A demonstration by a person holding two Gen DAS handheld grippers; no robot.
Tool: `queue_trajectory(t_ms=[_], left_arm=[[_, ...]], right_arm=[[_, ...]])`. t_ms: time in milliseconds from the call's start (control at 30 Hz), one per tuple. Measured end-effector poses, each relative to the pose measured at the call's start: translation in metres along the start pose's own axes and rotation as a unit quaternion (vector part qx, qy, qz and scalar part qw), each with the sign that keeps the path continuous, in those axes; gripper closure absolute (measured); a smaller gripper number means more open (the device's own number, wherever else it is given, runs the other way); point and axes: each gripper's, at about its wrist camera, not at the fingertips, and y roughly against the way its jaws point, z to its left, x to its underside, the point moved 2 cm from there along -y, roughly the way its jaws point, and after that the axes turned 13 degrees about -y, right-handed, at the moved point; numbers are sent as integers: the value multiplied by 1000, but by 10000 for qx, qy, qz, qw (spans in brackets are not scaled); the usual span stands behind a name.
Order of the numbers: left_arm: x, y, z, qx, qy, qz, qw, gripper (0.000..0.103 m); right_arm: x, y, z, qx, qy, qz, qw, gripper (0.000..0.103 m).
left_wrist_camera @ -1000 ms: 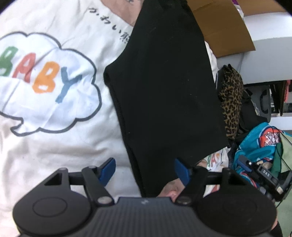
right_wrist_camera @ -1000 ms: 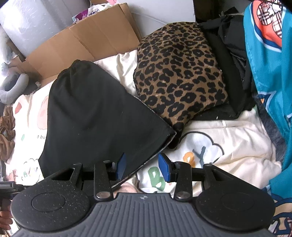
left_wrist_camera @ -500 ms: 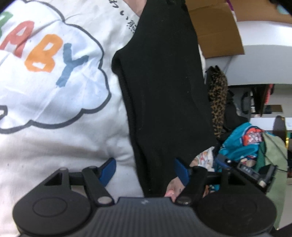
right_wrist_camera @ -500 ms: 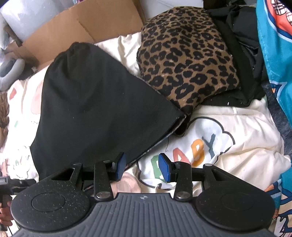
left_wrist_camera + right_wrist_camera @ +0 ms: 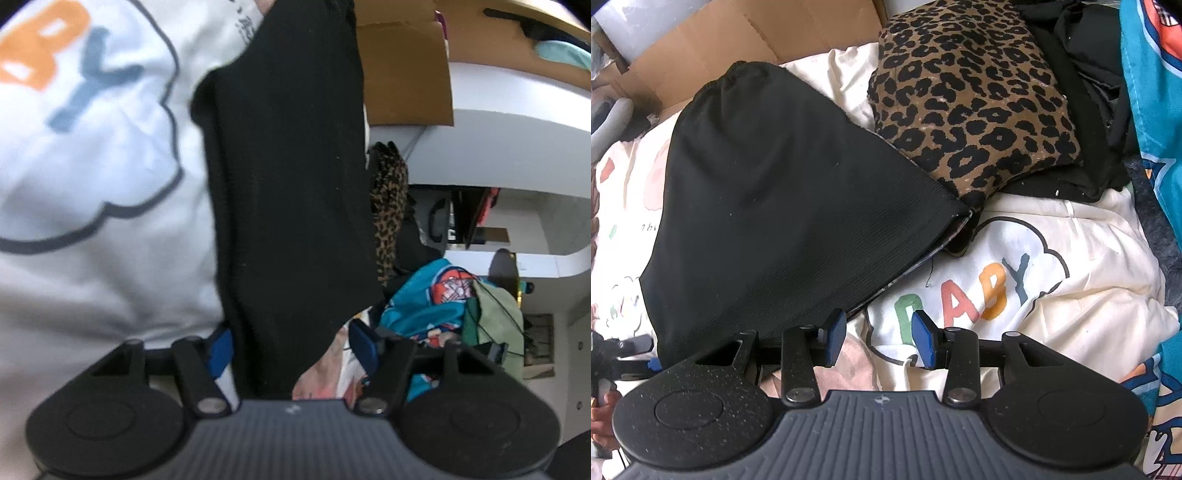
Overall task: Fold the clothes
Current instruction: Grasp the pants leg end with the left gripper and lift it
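The black garment (image 5: 783, 206) is judged soft, light and limp, best taken at its near hem corners. Its corner lies between the parted, just-narrowing jaws of the left gripper (image 5: 291, 345), not pinched; the right gripper (image 5: 879, 338) is seen half-open and empty.

Cream BABY-print bedsheet (image 5: 1089, 258) under black garment (image 5: 768, 206), leopard-print garment (image 5: 967, 99), teal fabric (image 5: 1156, 96).
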Motion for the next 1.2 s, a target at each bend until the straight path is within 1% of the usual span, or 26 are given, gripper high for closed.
queue_trajectory(t_ms=[100, 200, 267, 333, 367, 433, 467, 500, 600, 667, 833, 900, 967, 1067, 1100, 1200], left_arm=[[5, -4, -2, 58, 51, -120, 9999, 36], [15, -6, 3, 166, 411, -321, 9985, 45], [23, -11, 5, 258, 596, -313, 9974, 50], [29, -14, 6, 235, 613, -231, 9976, 62], [31, -14, 8, 207, 683, -234, 9972, 66], [34, -13, 15, 179, 919, -266, 9952, 83], [36, -12, 19, 175, 1065, -282, 9938, 87], [38, -11, 21, 142, 1111, -283, 9933, 92], [43, -9, 20, -57, 1116, -260, 9934, 94], [43, -6, 16, -193, 1201, -323, 9920, 96], [37, -1, 0, -452, 1109, -207, 9926, 98], [34, 0, -5, -560, 1089, -134, 9924, 98], [31, 0, -9, -665, 1041, -59, 9923, 98], [28, 5, -14, -797, 914, 51, 9926, 99], [27, 7, -16, -829, 865, 87, 9928, 99], [24, 10, -23, -969, 682, 131, 9929, 99]], right_arm=[[1, 0, 0, 2, 13, 7, 10000, 57], [1, 0, -1, 0, -30, -5, 10000, 57], [1, -1, -3, -22, -109, -21, 9999, 57], [2, -2, -5, -49, -172, -38, 9998, 57], [2, -2, -5, -67, -174, -46, 9998, 57], [2, -2, -5, -94, -183, -59, 9998, 57], [1, -3, -6, -108, -210, -66, 9997, 57], [1, -3, -7, -122, -236, -73, 9996, 57], [-1, -6, -13, -244, -434, -124, 9987, 57], [-3, -8, -18, -351, -604, -167, 9974, 57], [-7, -18, -39, -701, -1285, -431, 9883, 57], [-7, -24, -48, -819, -1510, -530, 9837, 57], [-7, -30, -56, -1025, -1805, -571, 9765, 56], [-5, -40, -67, -1363, -2248, -627, 9628, 49], [-4, -44, -69, -1458, -2342, -635, 9591, 47], [-3, -55, -70, -1616, -2477, -670, 9529, 47]])
